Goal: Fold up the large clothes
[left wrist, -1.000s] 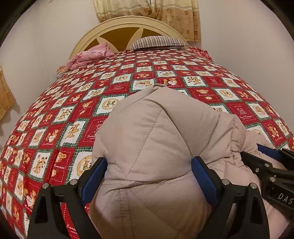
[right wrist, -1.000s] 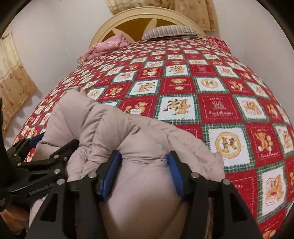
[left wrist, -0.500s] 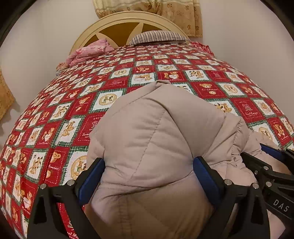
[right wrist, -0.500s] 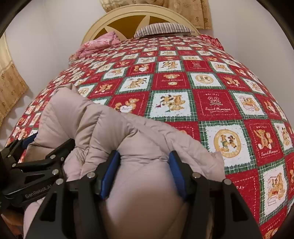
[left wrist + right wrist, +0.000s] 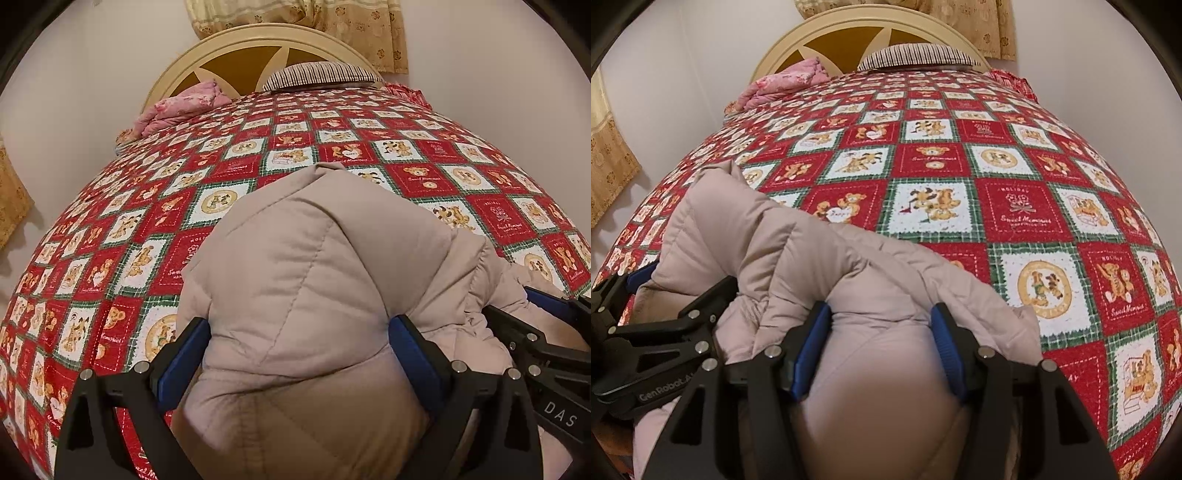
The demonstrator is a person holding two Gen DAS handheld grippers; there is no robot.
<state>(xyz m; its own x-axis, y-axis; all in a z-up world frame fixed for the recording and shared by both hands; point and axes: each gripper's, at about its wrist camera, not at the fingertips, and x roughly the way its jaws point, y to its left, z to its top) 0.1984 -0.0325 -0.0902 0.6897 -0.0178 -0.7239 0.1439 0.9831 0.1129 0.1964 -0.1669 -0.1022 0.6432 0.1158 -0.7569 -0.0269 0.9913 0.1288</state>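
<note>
Hidden: the near end of the padded beige coat (image 5: 314, 280) runs off the bottom of both views; the quilt beneath it is covered.
Coat: bunched at the near end of the bed, on the red teddy-bear quilt (image 5: 122, 236), well short of the striped pillow (image 5: 321, 74) and pink bedding (image 5: 181, 107) by the headboard.
Left gripper (image 5: 299, 343): jaws spread wide, blue pads pressing a thick fold of coat from both sides.
Right gripper (image 5: 881, 339): jaws about half spread, pinching another bulging fold.
</note>
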